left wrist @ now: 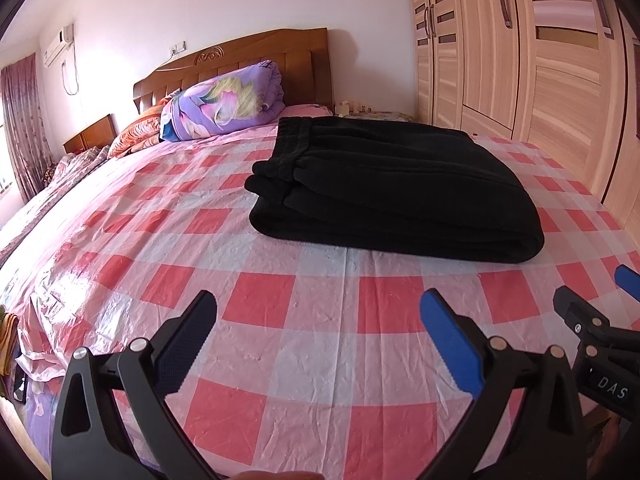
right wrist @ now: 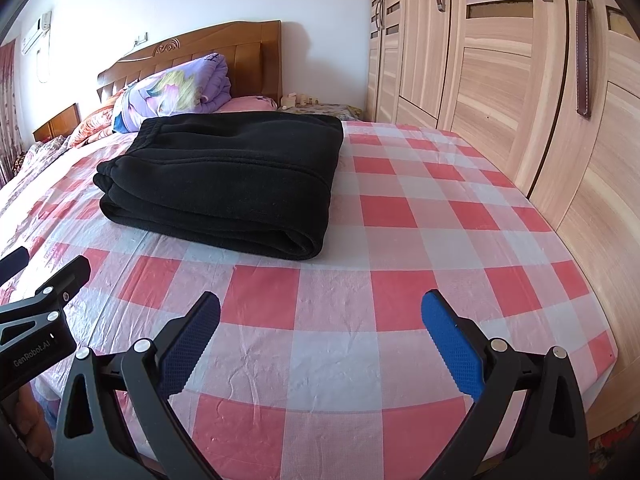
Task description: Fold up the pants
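Black pants (left wrist: 384,188) lie folded into a thick rectangle on the red-and-white checked bed cover (left wrist: 280,300), waistband toward the headboard. They also show in the right wrist view (right wrist: 228,184). My left gripper (left wrist: 318,312) is open and empty, held above the cover short of the pants' near fold. My right gripper (right wrist: 320,312) is open and empty, also short of the pants, to their right. Each gripper shows at the edge of the other's view: the right one (left wrist: 596,304), the left one (right wrist: 48,268).
A rolled purple floral quilt (left wrist: 224,100) and pillows lie by the wooden headboard (left wrist: 248,56). A tall wooden wardrobe (right wrist: 520,80) stands close along the bed's right side. A small nightstand (right wrist: 320,109) with items sits at the far right corner. Curtains (left wrist: 20,120) hang at left.
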`<state>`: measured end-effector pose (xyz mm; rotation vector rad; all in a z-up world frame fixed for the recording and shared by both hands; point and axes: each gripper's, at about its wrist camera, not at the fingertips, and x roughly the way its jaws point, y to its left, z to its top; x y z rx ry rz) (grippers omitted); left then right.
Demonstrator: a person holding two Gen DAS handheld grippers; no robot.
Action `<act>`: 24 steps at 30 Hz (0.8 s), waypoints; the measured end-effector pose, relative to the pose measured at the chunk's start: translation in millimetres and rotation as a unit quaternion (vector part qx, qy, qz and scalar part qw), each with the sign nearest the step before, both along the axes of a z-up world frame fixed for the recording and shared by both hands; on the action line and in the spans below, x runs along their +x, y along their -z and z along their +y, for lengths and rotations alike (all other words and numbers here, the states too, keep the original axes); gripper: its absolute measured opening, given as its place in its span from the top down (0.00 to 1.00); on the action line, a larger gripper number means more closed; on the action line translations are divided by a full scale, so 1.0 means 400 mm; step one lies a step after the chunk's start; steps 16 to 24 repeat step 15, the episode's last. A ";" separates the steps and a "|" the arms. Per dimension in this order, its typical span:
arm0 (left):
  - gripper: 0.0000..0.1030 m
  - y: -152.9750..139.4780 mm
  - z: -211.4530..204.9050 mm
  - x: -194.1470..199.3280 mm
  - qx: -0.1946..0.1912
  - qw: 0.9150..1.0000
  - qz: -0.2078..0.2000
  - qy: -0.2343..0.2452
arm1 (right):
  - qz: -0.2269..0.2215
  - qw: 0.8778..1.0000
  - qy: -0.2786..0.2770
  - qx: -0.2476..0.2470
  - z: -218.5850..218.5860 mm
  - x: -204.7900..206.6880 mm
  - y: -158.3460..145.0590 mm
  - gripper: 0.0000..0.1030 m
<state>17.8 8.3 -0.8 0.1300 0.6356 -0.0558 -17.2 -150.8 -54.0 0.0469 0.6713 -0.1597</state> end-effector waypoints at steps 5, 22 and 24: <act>0.01 0.004 0.004 0.002 -0.007 1.000 0.008 0.002 | 0.002 1.000 0.000 0.000 -0.002 -0.003 0.003 0.05; 0.01 0.011 0.014 0.006 -0.003 1.000 0.011 -0.011 | 0.004 1.000 0.004 0.004 -0.006 -0.009 0.008 0.05; 0.01 0.011 0.014 0.006 -0.003 1.000 0.011 -0.011 | 0.004 1.000 0.004 0.004 -0.006 -0.009 0.008 0.05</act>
